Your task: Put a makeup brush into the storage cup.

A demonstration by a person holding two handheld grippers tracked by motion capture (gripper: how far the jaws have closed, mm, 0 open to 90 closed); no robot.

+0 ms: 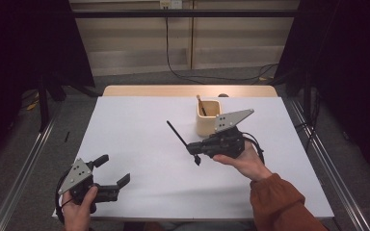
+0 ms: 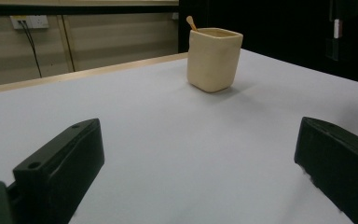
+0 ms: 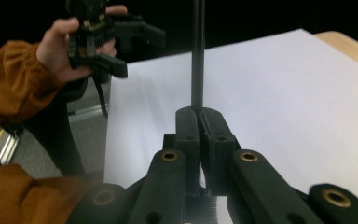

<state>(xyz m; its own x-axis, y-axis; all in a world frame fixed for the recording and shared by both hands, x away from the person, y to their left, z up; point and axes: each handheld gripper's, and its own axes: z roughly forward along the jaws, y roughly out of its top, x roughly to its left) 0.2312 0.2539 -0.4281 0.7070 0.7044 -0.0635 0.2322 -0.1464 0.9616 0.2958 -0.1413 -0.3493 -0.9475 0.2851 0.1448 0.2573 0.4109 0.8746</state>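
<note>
A thin black rod (image 1: 177,134) is clamped in my right gripper (image 1: 192,148), which is shut on it above the middle of the white table (image 1: 135,120). Along that gripper's own jaws, the rod (image 3: 197,56) rises straight out of the closed right gripper (image 3: 198,112). A cream square cup (image 1: 207,118) with a wooden stick (image 1: 201,104) in it stands just behind that hand. My left gripper (image 1: 113,170) rests open at the near left corner with nothing between its fingers. From the left gripper (image 2: 200,135), the cup (image 2: 214,58) stands far ahead.
The table's wooden far edge (image 1: 188,90) lies behind the cup. Metal rails (image 1: 318,144) run along both sides of the table, and cables (image 1: 173,67) trail on the floor beyond. In the right gripper view, the other hand holds the left gripper (image 3: 116,37) at the table's corner.
</note>
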